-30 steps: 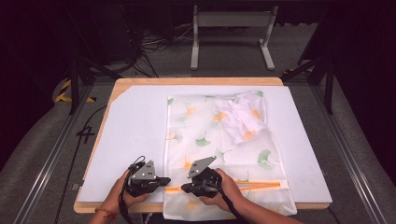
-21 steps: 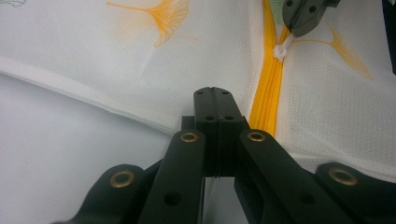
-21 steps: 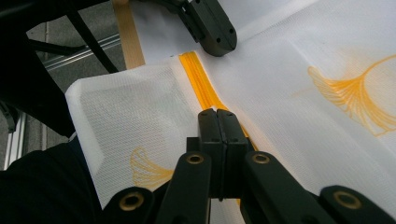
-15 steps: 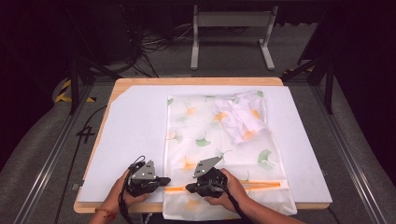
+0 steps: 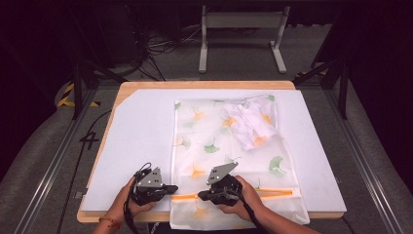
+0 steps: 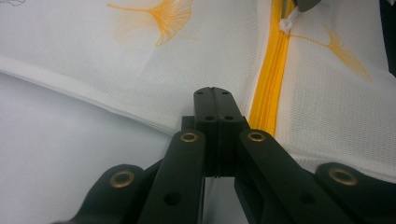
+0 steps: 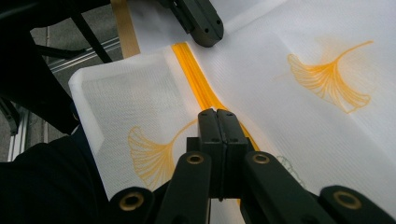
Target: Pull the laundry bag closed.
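- wooden table (image 5: 204, 85) under a white board (image 5: 141, 126), dark room, grey floor (image 5: 44, 146), metal stand (image 5: 241, 22) beyond the far edge
- mesh laundry bag (image 5: 214, 141) right of centre, reaching the near edge; white garment (image 5: 253, 122) inside its far right corner
- left gripper (image 5: 168, 187) fully closed at the orange zipper (image 5: 280, 193) end, contact unclear
- right gripper (image 5: 202, 196) closed over the zipper; grip not visible

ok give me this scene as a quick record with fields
surface: white mat on a wooden table
bag: white mesh bag with leaf prints, lying flat
inside bag: bunched white cloth at the far right corner
zipper: orange zipper across the near end
left gripper: jaws shut, at the zipper's left end
right gripper: jaws shut, on the zipper line; what it pinches cannot be told
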`<state>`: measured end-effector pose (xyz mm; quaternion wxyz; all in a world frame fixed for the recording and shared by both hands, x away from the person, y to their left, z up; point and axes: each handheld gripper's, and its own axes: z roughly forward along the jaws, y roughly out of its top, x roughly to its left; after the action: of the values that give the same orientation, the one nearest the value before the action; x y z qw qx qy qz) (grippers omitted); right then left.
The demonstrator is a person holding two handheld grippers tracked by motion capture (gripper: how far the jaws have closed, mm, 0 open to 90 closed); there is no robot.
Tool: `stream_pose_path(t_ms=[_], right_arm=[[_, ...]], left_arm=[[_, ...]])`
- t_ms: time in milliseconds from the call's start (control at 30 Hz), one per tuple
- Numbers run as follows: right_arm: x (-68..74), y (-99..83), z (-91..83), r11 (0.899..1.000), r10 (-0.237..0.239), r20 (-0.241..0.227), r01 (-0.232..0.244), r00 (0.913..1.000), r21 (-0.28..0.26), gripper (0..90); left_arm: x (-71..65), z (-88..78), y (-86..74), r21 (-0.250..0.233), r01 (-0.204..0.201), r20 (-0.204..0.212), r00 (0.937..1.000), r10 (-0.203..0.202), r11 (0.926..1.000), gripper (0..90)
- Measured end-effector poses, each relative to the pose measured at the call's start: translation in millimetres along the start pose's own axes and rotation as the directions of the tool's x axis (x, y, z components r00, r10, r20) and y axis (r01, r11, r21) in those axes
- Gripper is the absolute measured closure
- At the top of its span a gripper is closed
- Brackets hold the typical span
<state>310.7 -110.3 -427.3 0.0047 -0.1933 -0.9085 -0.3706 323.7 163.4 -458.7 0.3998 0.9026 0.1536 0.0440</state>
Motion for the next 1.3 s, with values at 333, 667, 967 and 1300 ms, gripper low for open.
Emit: stream_pose_path(t_ms=[333, 667, 967, 1300], right_arm=[[-5.9, -8.0, -9.4, 1.000, 0.023, 0.005, -0.023, 0.9997, -0.015, 90.0], [-13.2, -18.5, -24.6, 0.999, 0.046, 0.019, -0.046, 0.9988, -0.030, 90.0], [-17.5, -25.7, -34.9, 0.997, 0.056, 0.028, -0.055, 0.9980, -0.050, 90.0], [-19.0, -33.4, -42.6, 0.997, 0.058, 0.034, -0.056, 0.9977, -0.057, 90.0]], left_arm=[[-0.1, 0.0, 0.0, 0.001, 0.005, 0.000, 1.0000, -0.005, 1.0000, 90.0], [0.1, 0.1, 0.1, -0.001, 0.010, 0.004, 0.9999, -0.010, 0.9999, 90.0], [0.2, 0.1, 0.1, -0.002, 0.010, 0.004, 0.9999, -0.010, 0.9999, 90.0], [0.4, 0.1, 0.0, -0.002, 0.011, 0.004, 0.9999, -0.011, 0.9999, 90.0]])
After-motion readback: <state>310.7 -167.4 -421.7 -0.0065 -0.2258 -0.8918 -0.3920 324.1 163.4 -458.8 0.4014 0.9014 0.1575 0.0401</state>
